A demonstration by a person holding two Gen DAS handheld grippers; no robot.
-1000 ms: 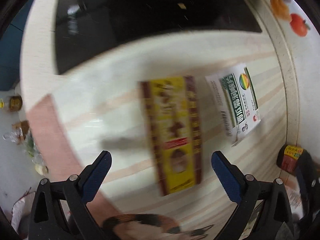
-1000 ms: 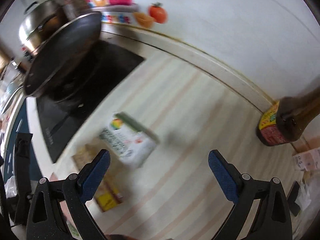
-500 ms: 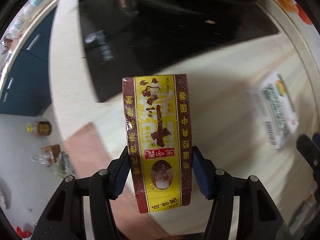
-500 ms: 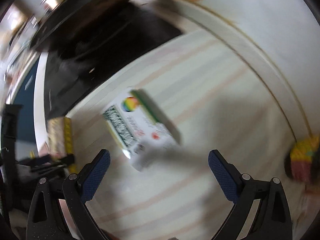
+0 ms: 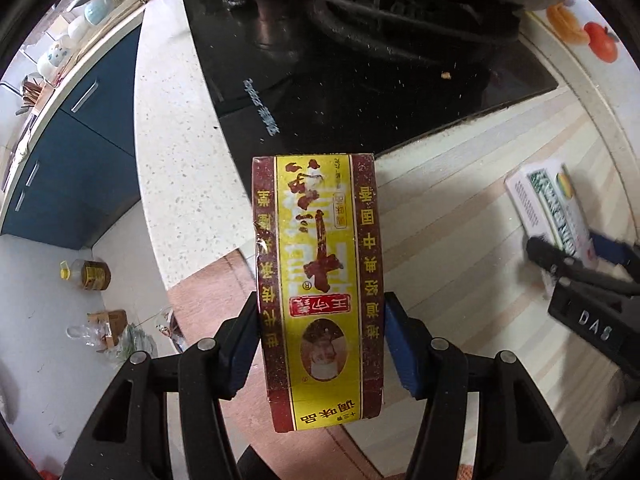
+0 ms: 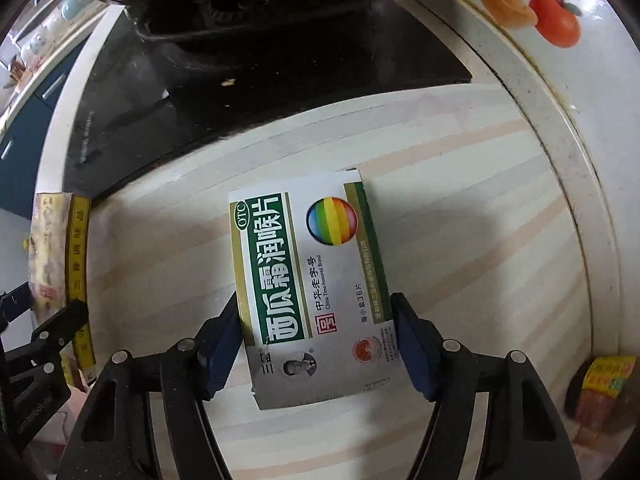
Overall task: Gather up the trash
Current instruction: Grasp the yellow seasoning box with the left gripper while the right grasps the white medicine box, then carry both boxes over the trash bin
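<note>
My left gripper (image 5: 320,344) is shut on a yellow and dark red seasoning box (image 5: 318,280) and holds it above the counter's front edge. My right gripper (image 6: 318,340) is shut on a white and green medicine box (image 6: 308,280) that lies on the striped counter (image 6: 460,260). In the left wrist view the medicine box (image 5: 548,204) and the right gripper (image 5: 568,256) show at the far right. In the right wrist view the seasoning box (image 6: 60,252) shows at the left edge.
A black cooktop (image 5: 360,92) with a pan on it lies beyond the boxes. A dark sauce bottle (image 6: 600,388) stands at the right by the wall. An oil bottle (image 5: 90,274) and bags sit on the floor at the left.
My left gripper closed on the seasoning box and lifted it off the counter. My right gripper moved down to the medicine box and closed on it.
</note>
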